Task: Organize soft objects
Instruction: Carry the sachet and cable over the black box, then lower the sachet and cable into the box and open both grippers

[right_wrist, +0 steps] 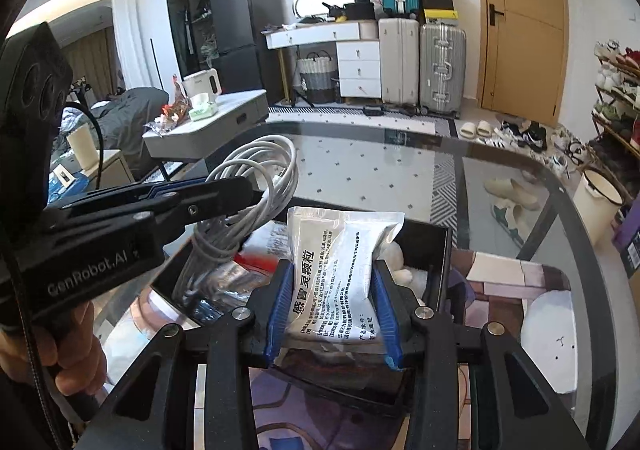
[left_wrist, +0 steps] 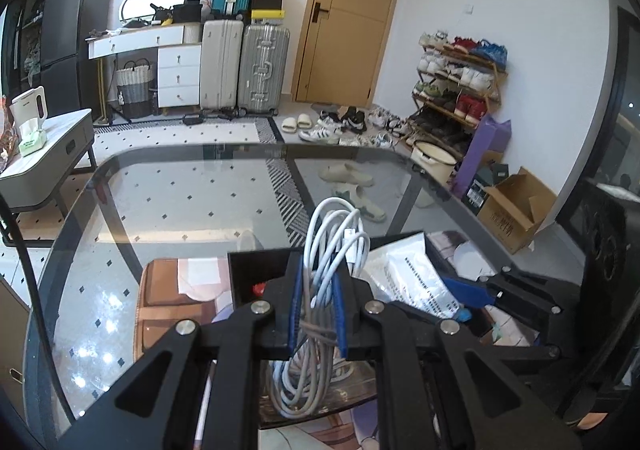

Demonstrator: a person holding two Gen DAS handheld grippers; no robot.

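My left gripper (left_wrist: pixel 318 302) is shut on a coiled white cable (left_wrist: pixel 332 242), held upright over a black bin (left_wrist: pixel 256 266) on the glass table. In the right wrist view the left gripper (right_wrist: pixel 256 192) holds the cable (right_wrist: pixel 256 186) at the left, above the bin's left part. My right gripper (right_wrist: pixel 332 310) is shut on a silver medicine pouch (right_wrist: pixel 340 266) with printed text, above the bin (right_wrist: pixel 436 246). The pouch also shows in the left wrist view (left_wrist: pixel 412 274), with the right gripper (left_wrist: pixel 468 292) beside it. A white plush (right_wrist: pixel 400 270) lies in the bin.
The glass table's rim (right_wrist: pixel 560 186) curves around the bin. A patterned mat (right_wrist: pixel 512 274) lies on the table under the bin. Beyond are suitcases (left_wrist: pixel 244 66), a shoe rack (left_wrist: pixel 456 86), slippers on the floor (left_wrist: pixel 348 174) and a side table (right_wrist: pixel 208 130).
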